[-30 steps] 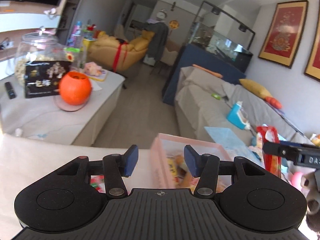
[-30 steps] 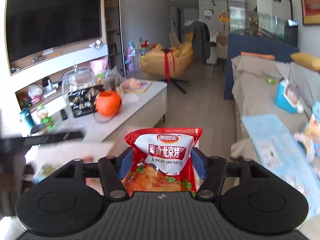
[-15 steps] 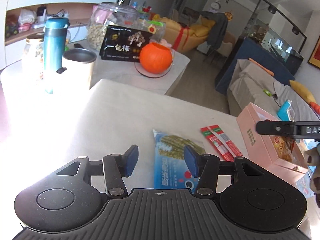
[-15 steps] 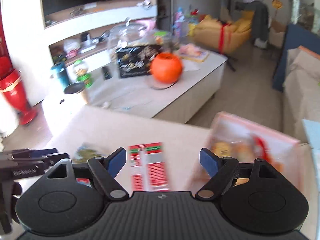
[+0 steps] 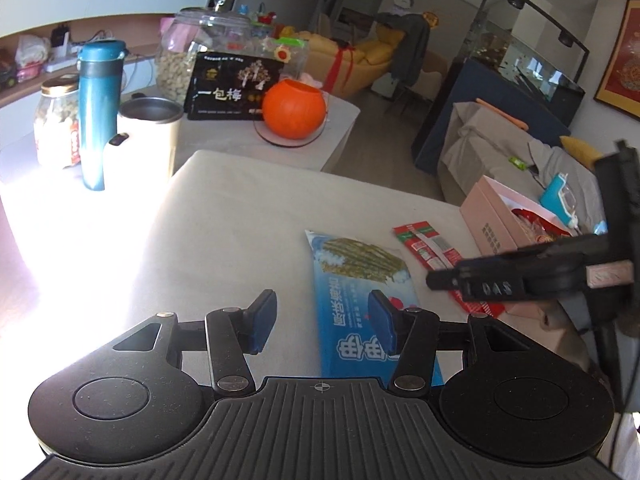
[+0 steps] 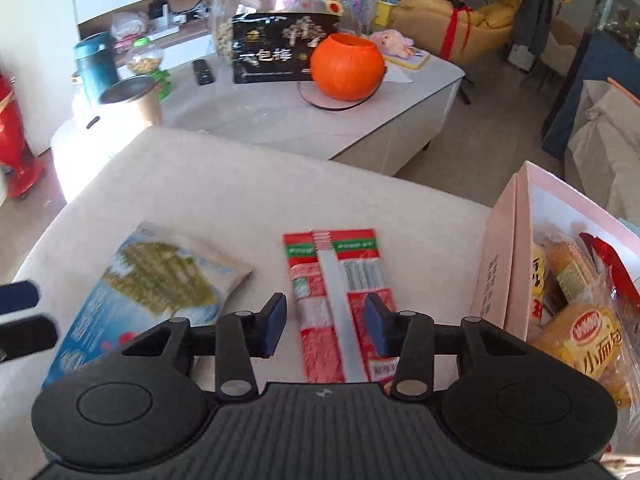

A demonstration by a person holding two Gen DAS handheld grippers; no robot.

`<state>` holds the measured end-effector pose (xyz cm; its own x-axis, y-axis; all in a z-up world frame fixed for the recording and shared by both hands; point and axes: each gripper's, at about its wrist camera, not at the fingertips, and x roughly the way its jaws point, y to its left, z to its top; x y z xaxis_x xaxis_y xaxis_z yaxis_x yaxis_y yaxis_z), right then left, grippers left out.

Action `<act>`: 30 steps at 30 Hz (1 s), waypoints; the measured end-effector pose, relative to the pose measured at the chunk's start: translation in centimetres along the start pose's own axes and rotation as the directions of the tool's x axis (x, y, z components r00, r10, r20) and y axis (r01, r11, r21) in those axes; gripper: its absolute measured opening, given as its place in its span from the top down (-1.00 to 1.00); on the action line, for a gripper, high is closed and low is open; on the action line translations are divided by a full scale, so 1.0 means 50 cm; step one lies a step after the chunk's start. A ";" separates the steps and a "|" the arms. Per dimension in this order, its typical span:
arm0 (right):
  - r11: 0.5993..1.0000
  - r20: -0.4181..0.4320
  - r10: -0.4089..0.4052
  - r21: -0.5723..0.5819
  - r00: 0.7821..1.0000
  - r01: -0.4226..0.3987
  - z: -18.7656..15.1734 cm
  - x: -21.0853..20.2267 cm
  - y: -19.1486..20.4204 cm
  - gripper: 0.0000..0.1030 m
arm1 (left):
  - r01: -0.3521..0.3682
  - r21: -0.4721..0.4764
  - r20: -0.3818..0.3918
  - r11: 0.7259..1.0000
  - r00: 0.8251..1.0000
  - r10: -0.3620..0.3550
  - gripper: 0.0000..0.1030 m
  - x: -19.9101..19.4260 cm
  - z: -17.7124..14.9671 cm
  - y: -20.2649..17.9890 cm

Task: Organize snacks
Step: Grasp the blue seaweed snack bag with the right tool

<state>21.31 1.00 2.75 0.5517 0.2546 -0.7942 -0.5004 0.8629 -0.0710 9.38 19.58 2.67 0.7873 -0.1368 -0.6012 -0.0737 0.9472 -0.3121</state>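
Snacks already fill your pink box, but the red sachet strip and blue seaweed packet lie loose on the bench, with your right tool and left tool both wide and empty.

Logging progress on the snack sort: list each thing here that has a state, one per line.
left gripper: open, empty
right gripper: open, empty, over the red packet
red packet: flat on table
blue packet: flat on table
pink box: open, holding snacks
steel mug: uncovered
glass jar: lidded
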 end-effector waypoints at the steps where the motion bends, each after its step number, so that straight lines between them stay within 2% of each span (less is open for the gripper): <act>1: 0.999 -0.012 0.047 -0.019 0.999 -0.047 -0.016 -0.018 0.006 0.38 | 0.000 0.000 -0.001 1.000 1.000 0.000 -0.08 0.005 0.000 -0.004; 4: 0.986 -0.082 0.161 -0.033 0.984 -0.164 -0.076 -0.061 0.016 0.57 | 0.005 0.016 0.000 1.000 1.000 -0.005 -0.08 0.018 0.000 -0.024; 9: 0.984 -0.050 0.175 -0.034 0.983 -0.177 -0.157 -0.129 -0.002 0.57 | -0.025 0.107 0.013 0.994 1.000 0.023 -0.08 0.030 0.005 -0.084; 12: 0.984 -0.013 0.177 0.003 0.984 -0.177 -0.169 -0.149 -0.031 0.57 | -0.011 0.104 0.018 0.994 1.000 0.009 -0.08 0.027 0.011 -0.105; 14: 0.984 0.019 0.168 0.057 0.986 -0.169 -0.163 -0.154 -0.054 0.55 | -0.046 0.091 0.041 0.995 0.998 0.042 -0.08 0.017 0.015 -0.104; 17: 0.969 0.047 0.193 0.146 0.980 -0.198 -0.141 -0.149 -0.073 0.11 | -0.118 0.057 0.071 0.991 0.991 0.114 -0.08 -0.004 0.016 -0.084; 18: 0.964 0.058 0.201 0.166 0.978 -0.208 -0.134 -0.147 -0.070 -0.15 | -0.147 0.043 0.072 0.988 0.987 0.143 -0.08 -0.012 0.018 -0.073; 19: 0.958 0.071 0.212 0.181 0.975 -0.221 -0.124 -0.144 -0.061 -0.25 | -0.184 0.031 0.076 0.982 0.981 0.181 -0.08 -0.021 0.020 -0.058; 22: 0.948 0.070 0.251 0.185 0.966 -0.260 -0.089 -0.121 -0.010 -0.27 | -0.274 0.009 0.100 0.962 0.957 0.272 -0.08 -0.048 0.030 -0.022; 24: 0.942 0.047 0.263 0.202 0.964 -0.268 -0.060 -0.093 0.030 -0.29 | -0.297 -0.018 0.107 0.955 0.949 0.297 -0.08 -0.068 0.034 0.004; 26: 0.944 0.031 0.239 0.226 0.970 -0.240 -0.030 -0.058 0.067 -0.29 | -0.304 -0.040 0.114 0.952 0.945 0.307 -0.08 -0.084 0.034 0.023; 29: 0.955 -0.004 0.162 0.250 0.987 -0.156 0.007 -0.007 0.122 -0.30 | -0.306 -0.058 0.108 0.950 0.944 0.310 -0.08 -0.094 0.031 0.042; 30: 0.958 -0.020 0.165 0.241 0.986 -0.156 0.015 0.008 0.138 -0.33 | -0.306 -0.061 0.104 0.950 0.945 0.311 -0.08 -0.095 0.030 0.047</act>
<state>18.58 7.37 2.41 0.4480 0.3852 -0.8068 -0.4045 0.8921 0.2013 6.38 22.89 5.87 0.7843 0.1950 -0.5889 -0.3480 0.9242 -0.1575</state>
